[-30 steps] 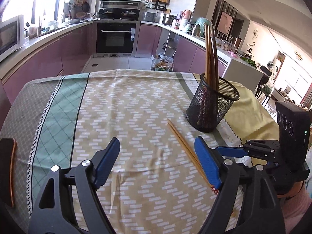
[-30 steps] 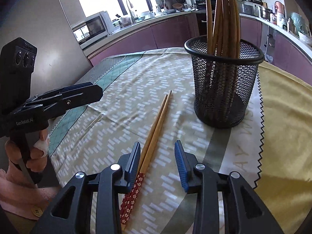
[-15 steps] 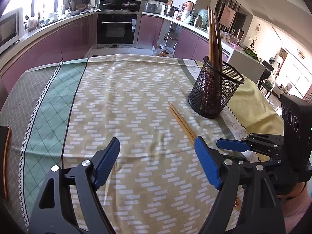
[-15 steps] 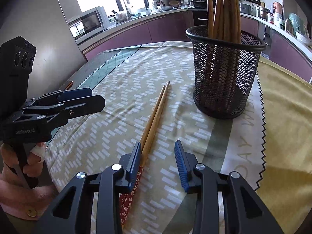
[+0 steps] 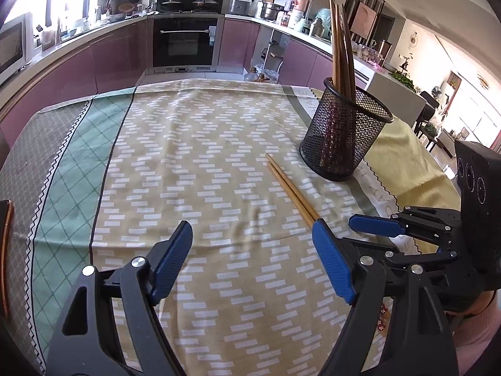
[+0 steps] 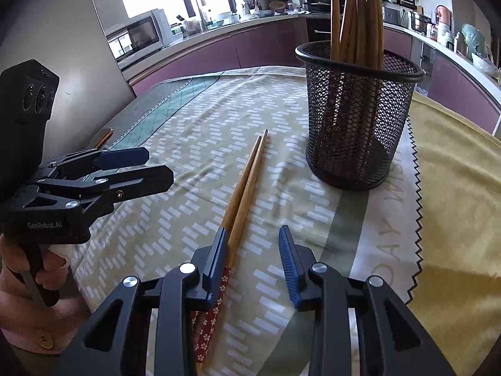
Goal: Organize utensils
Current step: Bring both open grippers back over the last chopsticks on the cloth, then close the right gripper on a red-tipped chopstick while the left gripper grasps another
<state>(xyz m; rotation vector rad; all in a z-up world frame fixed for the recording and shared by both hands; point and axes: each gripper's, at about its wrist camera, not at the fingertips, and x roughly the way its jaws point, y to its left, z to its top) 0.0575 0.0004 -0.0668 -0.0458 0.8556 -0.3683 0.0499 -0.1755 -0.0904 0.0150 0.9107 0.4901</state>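
Right wrist view shows your right gripper [image 6: 253, 250] parted a moderate way and holding nothing, low over the tablecloth [image 6: 188, 144]. The pair of chopsticks [image 6: 242, 188] lies flat on the cloth, its patterned red end passing just inside your left-hand finger, which sits against it, while the tips point ahead. The black mesh holder [image 6: 357, 131], with more chopsticks standing in it, is ahead and to the right of those fingers. Your left gripper [image 5: 252, 252] is spread wide and empty, the loose chopsticks [image 5: 289, 188] ahead by its right finger.
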